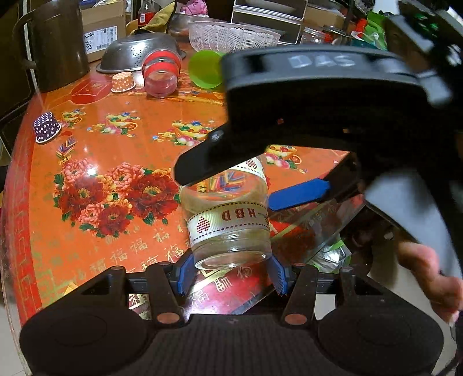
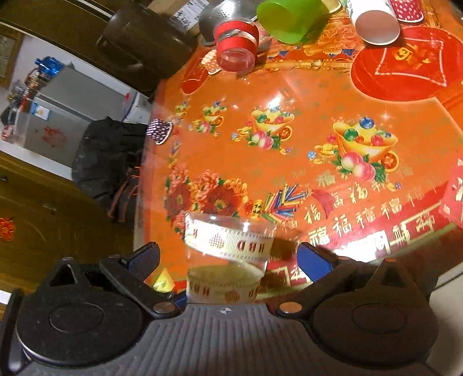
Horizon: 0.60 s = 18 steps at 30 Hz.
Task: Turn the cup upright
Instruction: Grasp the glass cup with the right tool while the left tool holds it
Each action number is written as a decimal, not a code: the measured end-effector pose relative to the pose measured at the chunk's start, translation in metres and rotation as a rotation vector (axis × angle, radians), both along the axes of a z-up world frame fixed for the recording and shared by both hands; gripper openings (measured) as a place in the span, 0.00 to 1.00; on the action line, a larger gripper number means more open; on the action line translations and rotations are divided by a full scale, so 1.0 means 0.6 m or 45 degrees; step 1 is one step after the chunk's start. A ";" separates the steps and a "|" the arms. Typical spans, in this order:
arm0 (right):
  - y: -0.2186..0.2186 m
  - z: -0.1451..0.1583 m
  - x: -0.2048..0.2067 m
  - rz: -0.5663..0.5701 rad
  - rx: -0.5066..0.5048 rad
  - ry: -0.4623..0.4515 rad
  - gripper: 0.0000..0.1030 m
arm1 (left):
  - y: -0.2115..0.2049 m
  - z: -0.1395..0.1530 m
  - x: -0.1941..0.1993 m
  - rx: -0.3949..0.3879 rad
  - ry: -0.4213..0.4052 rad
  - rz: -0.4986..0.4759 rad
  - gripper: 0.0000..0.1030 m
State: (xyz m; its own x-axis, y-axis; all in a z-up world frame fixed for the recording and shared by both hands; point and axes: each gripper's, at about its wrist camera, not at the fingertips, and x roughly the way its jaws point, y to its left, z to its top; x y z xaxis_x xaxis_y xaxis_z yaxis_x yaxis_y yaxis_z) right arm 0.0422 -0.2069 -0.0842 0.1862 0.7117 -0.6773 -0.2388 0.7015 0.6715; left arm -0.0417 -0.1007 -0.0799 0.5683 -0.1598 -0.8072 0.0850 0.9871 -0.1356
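Note:
A clear glass cup with cream "HBD" ribbon bands hangs tilted above the orange table near its front edge. My left gripper has its blue pads closed on the cup's lower end. My right gripper comes in from the right with its fingers spread on either side of the cup's upper end, not touching. In the right wrist view the cup sits between the wide-open fingers of that gripper.
On the orange flowered table lie a red-banded glass jar, a green plastic cup, a purple dotted paper cup, an orange dotted paper cup and a metal colander. A white paper cup lies farther back.

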 end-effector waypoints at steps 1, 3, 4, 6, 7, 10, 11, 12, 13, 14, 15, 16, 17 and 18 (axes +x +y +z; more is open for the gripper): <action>0.004 0.000 0.002 -0.001 -0.011 -0.001 0.95 | 0.000 0.000 -0.001 -0.002 -0.002 0.001 0.55; 0.009 0.000 0.002 -0.003 -0.020 -0.002 0.93 | 0.000 0.000 -0.001 -0.001 -0.004 0.001 0.55; 0.011 0.001 0.001 -0.003 -0.026 -0.008 0.91 | 0.000 0.000 -0.001 -0.001 -0.006 0.001 0.55; 0.017 0.008 0.002 -0.007 -0.042 -0.020 0.88 | 0.000 0.000 -0.002 -0.001 -0.010 0.001 0.55; 0.019 0.010 0.002 -0.008 -0.052 -0.027 0.85 | 0.000 0.000 -0.002 -0.001 -0.012 0.001 0.55; 0.028 0.013 0.005 -0.015 -0.070 -0.033 0.79 | 0.001 0.000 -0.004 -0.003 -0.018 0.000 0.55; 0.030 0.013 0.005 -0.016 -0.074 -0.037 0.77 | 0.001 0.000 -0.005 -0.003 -0.019 -0.001 0.55; 0.032 0.014 0.005 -0.015 -0.076 -0.038 0.74 | 0.002 0.000 -0.005 -0.004 -0.020 0.000 0.55; 0.034 0.014 0.006 -0.016 -0.081 -0.039 0.69 | 0.002 0.000 -0.005 -0.006 -0.021 0.001 0.55; 0.035 0.014 0.006 -0.015 -0.085 -0.041 0.68 | 0.002 0.000 -0.005 -0.007 -0.021 0.000 0.55; 0.037 0.013 0.006 -0.013 -0.089 -0.042 0.68 | 0.002 0.000 -0.005 -0.008 -0.022 0.002 0.55; 0.038 0.012 0.007 -0.014 -0.093 -0.042 0.67 | 0.002 0.000 -0.005 -0.009 -0.023 0.003 0.55; 0.039 0.012 0.007 -0.013 -0.095 -0.041 0.66 | 0.002 0.000 -0.005 -0.008 -0.024 0.004 0.55; 0.038 0.012 0.007 -0.012 -0.094 -0.042 0.66 | 0.002 0.000 -0.006 -0.008 -0.024 0.004 0.55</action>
